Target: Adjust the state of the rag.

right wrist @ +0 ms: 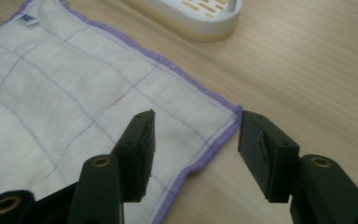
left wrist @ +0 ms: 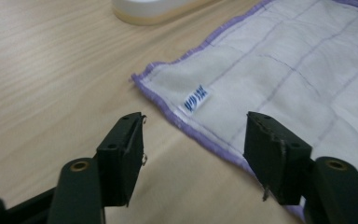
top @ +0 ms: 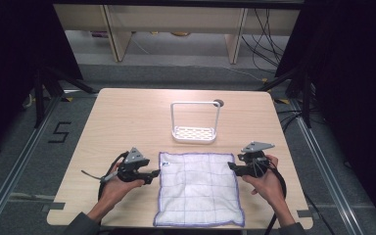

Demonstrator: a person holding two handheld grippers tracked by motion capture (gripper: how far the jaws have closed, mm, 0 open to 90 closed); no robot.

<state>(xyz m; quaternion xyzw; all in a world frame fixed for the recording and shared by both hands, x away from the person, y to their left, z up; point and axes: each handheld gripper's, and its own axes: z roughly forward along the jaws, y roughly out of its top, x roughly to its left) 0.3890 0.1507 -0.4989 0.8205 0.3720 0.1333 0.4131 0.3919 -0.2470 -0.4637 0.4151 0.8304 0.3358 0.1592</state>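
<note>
- left tongs [top: 152, 175]: released, jaws apart with nothing between the pads. in the left gripper view they straddle the purple hem just short of the cloth's labelled corner, over bare desk [top: 122, 122].
- left hand [top: 120, 183]: forearm enters from the bottom edge, the hand wraps the tool from below, and the tongs point level toward the cloth's left edge, just beside it and apart from it.
- cloth [top: 198, 188]: white, purple-hemmed, lying flat and square on the near middle of the desk, between the two tools. judged: it is spread out so that both far corners are easy to reach.
- rack [top: 195, 133]: white, with a wire hoop, standing upright just beyond the cloth's far edge, apart from it. judged: a likely place to hang the cloth.
- right tongs [top: 231, 166]: released, empty. in the right gripper view the far right corner of the cloth sits in front of the gap.
- right hand [top: 264, 181]: mirrors the left hand, with the tool level and pointing inward at the cloth's right edge.
</note>
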